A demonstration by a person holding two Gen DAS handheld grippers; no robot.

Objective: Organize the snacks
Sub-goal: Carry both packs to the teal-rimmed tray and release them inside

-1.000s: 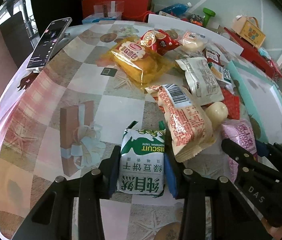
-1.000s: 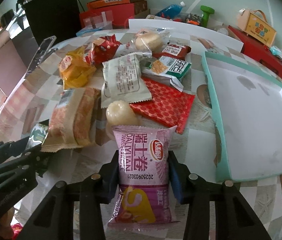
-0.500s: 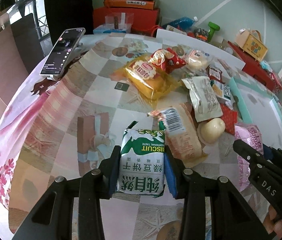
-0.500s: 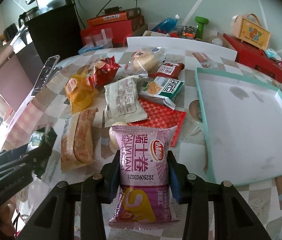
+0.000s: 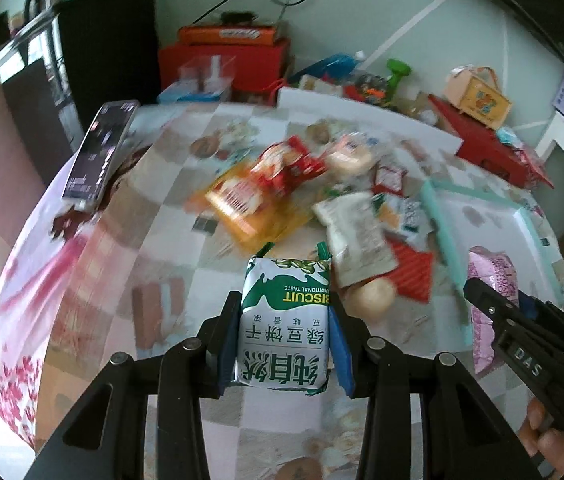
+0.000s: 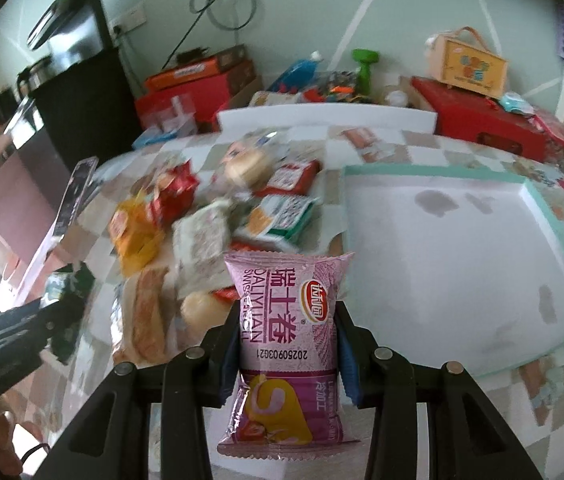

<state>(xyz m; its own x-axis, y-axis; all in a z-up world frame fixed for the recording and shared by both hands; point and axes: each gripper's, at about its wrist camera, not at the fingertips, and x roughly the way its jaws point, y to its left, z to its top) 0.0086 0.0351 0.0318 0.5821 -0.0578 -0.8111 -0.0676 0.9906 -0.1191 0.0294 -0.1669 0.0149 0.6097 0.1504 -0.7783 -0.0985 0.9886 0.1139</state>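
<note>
My left gripper (image 5: 284, 340) is shut on a green-and-white biscuit pack (image 5: 285, 320), held up off the table. My right gripper (image 6: 286, 352) is shut on a pink Swiss-roll pack (image 6: 286, 344), also lifted. In the left wrist view the right gripper (image 5: 522, 332) and its pink pack (image 5: 490, 280) show at the right edge. A white tray with a teal rim (image 6: 434, 172) lies on the table, right of the snack pile (image 6: 217, 224). The pile holds a yellow bag (image 5: 241, 204), a red bag (image 5: 286, 164), a pale packet (image 5: 358, 236) and a round bun (image 5: 374, 300).
A phone (image 5: 101, 152) lies at the table's far left edge. Red boxes (image 5: 225, 60), a green dumbbell (image 6: 364, 68) and a small yellow carton (image 6: 470, 64) crowd the back behind the table. A long orange-wrapped cake (image 6: 145, 320) lies left of my right gripper.
Both grippers have risen off the table with their packs still gripped. The table and pile now look farther below, and the right gripper has shifted toward the tray side.
</note>
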